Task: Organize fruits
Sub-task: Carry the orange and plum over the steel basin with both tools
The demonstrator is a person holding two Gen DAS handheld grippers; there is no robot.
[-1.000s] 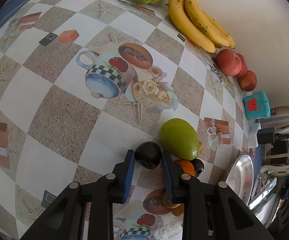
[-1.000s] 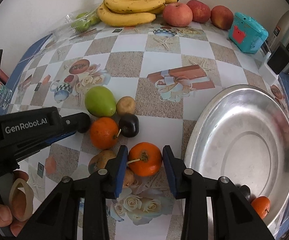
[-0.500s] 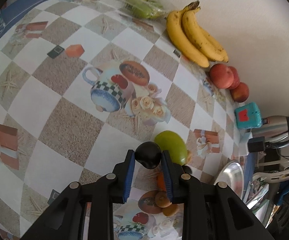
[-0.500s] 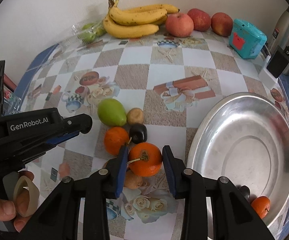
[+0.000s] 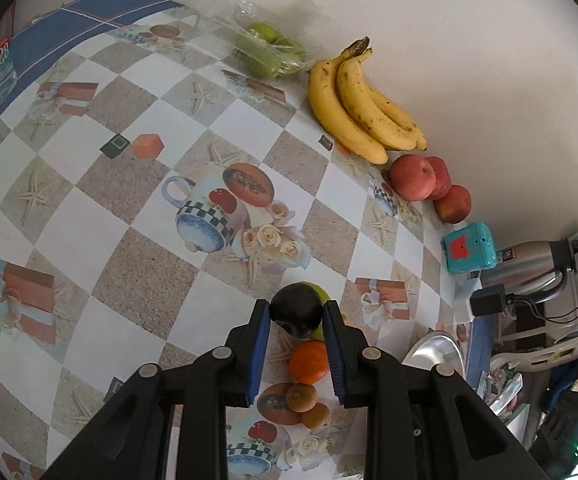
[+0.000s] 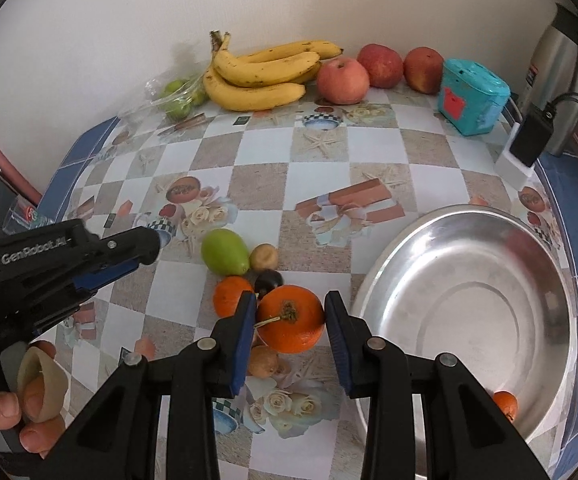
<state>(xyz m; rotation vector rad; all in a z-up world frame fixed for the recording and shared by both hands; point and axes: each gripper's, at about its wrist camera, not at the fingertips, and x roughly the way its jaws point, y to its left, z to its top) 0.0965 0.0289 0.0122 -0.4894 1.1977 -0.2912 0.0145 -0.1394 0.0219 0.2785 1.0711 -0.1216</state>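
Observation:
My left gripper (image 5: 295,311) is shut on a dark plum (image 5: 296,312), held above the table. Under it lie an orange (image 5: 308,362) and two small brown fruits (image 5: 301,397); a green mango (image 5: 322,291) peeks out behind the plum. My right gripper (image 6: 291,306) is shut on an orange with a stalk (image 6: 291,320), also lifted off the cloth. Beneath and beyond it sit the green mango (image 6: 225,252), a brown fruit (image 6: 264,257), another dark plum (image 6: 269,280) and an orange (image 6: 231,296). The left gripper's body (image 6: 69,264) shows at the left.
A big steel plate (image 6: 469,300) lies at the right with one small orange (image 6: 503,404) in it. Along the wall are bananas (image 6: 265,70), three apples (image 6: 343,80), bagged green fruit (image 6: 177,96), a teal box (image 6: 471,96) and a kettle (image 6: 561,76). A hand (image 6: 1,408) grips the left tool.
Both grippers have risen from the table, each carrying its fruit. The fruit pile and cloth now look smaller and farther below.

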